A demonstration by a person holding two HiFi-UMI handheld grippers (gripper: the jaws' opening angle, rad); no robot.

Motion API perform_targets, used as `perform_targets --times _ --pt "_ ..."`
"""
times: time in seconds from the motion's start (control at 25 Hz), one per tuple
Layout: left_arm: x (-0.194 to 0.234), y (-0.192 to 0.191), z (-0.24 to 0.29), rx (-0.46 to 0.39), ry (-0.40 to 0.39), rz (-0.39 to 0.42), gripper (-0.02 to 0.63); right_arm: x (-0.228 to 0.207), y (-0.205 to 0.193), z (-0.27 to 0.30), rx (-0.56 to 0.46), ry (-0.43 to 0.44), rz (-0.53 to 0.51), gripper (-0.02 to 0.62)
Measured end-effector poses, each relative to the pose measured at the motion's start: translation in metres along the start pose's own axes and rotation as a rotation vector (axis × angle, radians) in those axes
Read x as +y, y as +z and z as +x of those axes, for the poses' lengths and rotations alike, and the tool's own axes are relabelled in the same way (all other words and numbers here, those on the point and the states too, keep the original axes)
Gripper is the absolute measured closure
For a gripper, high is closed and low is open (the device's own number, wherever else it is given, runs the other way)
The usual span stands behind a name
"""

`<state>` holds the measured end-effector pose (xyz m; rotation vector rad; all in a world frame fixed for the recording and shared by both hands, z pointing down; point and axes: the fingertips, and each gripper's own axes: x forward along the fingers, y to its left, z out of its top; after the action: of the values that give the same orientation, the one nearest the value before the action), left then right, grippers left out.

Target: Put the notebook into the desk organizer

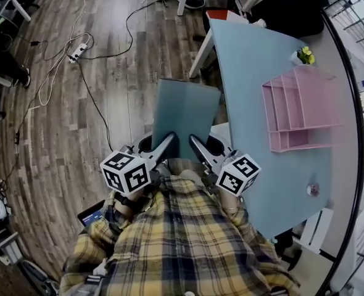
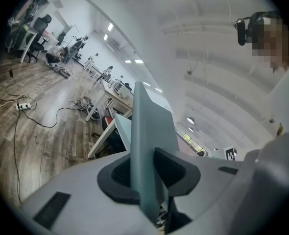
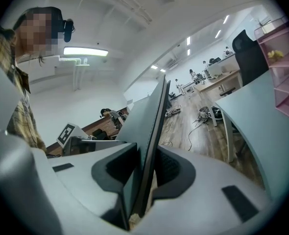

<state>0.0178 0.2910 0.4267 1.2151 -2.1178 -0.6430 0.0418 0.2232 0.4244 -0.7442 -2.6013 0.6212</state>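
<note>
The left claw (image 1: 168, 143) and right claw (image 1: 197, 143) are each clamping the near edge of the teal notebook (image 1: 185, 106), holding it beside the bench (image 1: 250, 60), well apart from the pink desk organizer (image 1: 296, 103).

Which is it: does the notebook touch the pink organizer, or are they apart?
Apart. The head view shows it plainly: the notebook is held up left of the organizer, and a wide strip of bare table lies between them.

shirt (image 1: 182, 245): yellow-navy plaid | left gripper (image 1: 166, 142), right gripper (image 1: 197, 144): grey, black-white marker cubes (image 1: 128, 171)
</note>
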Motion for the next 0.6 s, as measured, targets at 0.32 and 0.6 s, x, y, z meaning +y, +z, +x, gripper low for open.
perform_targets --times 0.32,0.6 --pt "0.018 0.006 0.010 0.044 -0.031 -0.016 0.509 -0.010 -0.001 0.016 0.010 -0.059 0.026 0.509" --pt "0.032 0.017 0.034 0.063 -0.025 -0.009 0.509 -0.035 0.007 0.029 -0.002 -0.063 0.040 0.509"
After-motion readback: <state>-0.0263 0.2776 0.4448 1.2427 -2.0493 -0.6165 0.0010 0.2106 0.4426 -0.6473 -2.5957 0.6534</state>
